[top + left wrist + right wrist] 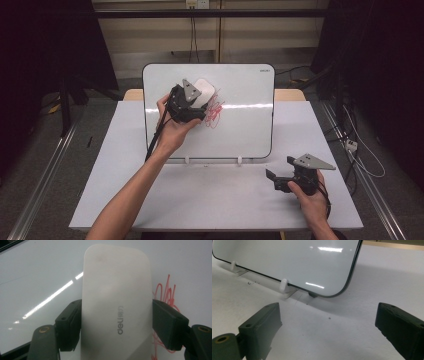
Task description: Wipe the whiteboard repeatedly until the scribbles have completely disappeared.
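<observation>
On the whiteboard (240,115), my left gripper (196,106) pinches the white eraser (116,305) flat against it, just beside the red scribble (215,111). Wiping looks underway; next I sweep across the marks. My right gripper (281,179) waits spread over the table (210,200).

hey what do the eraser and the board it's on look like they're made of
The eraser looks like smooth white plastic with a matte shell: soft shading, no sharp glare, a printed grey logo. The whiteboard seems a glossy coated panel with a thin dark rim; it mirrors the ceiling lights as bright streaks. What lies under the coating cannot be told.
</observation>
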A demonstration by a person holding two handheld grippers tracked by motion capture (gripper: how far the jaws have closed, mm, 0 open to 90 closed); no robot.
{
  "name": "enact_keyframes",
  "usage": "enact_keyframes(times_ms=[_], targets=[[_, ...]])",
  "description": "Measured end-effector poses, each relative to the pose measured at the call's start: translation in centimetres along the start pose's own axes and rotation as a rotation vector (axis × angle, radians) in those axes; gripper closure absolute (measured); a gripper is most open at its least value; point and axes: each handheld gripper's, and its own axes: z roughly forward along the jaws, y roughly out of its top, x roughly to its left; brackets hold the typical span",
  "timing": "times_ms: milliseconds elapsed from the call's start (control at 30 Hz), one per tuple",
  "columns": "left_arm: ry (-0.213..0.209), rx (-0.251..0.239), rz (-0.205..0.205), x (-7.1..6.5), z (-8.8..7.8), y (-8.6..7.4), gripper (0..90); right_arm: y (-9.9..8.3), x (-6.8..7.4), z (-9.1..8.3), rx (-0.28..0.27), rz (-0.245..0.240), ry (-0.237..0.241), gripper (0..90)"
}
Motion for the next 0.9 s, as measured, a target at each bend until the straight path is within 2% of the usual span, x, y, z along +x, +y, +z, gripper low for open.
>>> enact_keyframes(times_ms=[900], targets=[[0.033,0.01,0.018,-0.86,0.32,0.18,29.8,0.08,0.15,0.26,0.003,-0.006,0.006,6.5]])
